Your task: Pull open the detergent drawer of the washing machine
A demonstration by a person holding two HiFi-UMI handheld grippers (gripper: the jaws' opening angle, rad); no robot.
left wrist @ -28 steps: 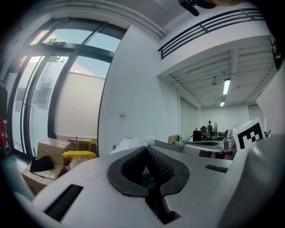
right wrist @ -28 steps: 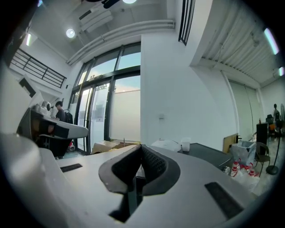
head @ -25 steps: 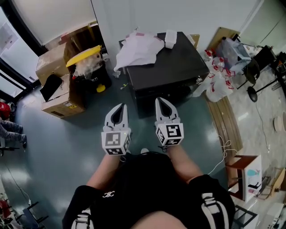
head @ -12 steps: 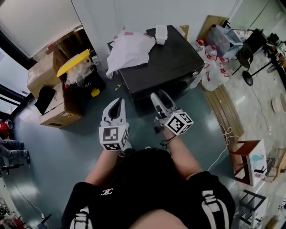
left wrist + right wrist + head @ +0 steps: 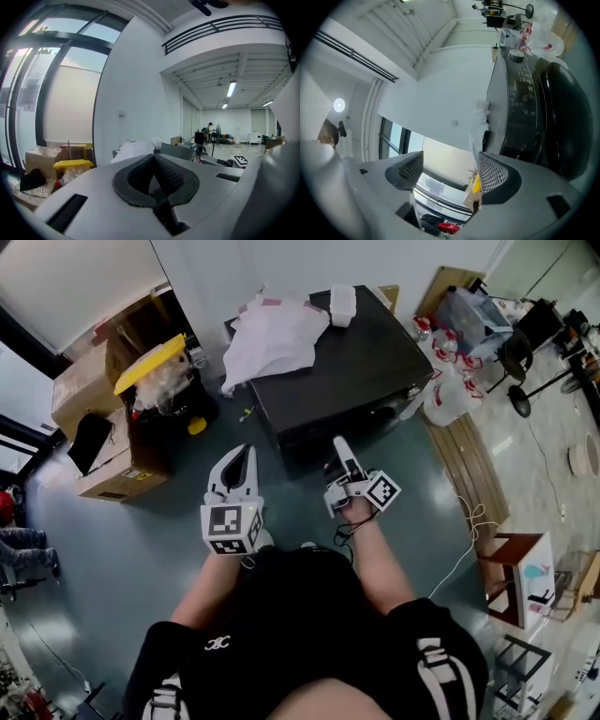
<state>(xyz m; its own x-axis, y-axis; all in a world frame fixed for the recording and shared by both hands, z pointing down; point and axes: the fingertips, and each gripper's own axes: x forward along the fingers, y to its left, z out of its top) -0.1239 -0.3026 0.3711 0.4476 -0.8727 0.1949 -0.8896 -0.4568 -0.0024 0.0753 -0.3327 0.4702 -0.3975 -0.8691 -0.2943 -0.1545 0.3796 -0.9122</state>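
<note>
The black washing machine (image 5: 347, 371) stands against the wall ahead of me, a white cloth (image 5: 272, 334) heaped on its top. In the right gripper view its dark control panel (image 5: 522, 93) and round door (image 5: 565, 126) lie at the right, turned sideways; I cannot pick out the detergent drawer. My right gripper (image 5: 339, 450) is rolled onto its side just short of the machine's front, its jaws opening with nothing between them (image 5: 450, 164). The left gripper (image 5: 241, 456) hangs over the floor to the left of the machine, shut and holding nothing (image 5: 153, 157).
Cardboard boxes (image 5: 94, 390) and a yellow-lidded bin (image 5: 150, 362) crowd the left of the machine. Plastic bags (image 5: 450, 399) and wooden boards (image 5: 478, 493) lie to its right. A small white box (image 5: 342, 304) sits on the machine's top. A white cable (image 5: 469, 549) trails on the floor.
The right gripper has rolled from flat onto its side, gone from shut to open and sunk toward the machine's front. The left gripper has drifted a little left, still shut.
</note>
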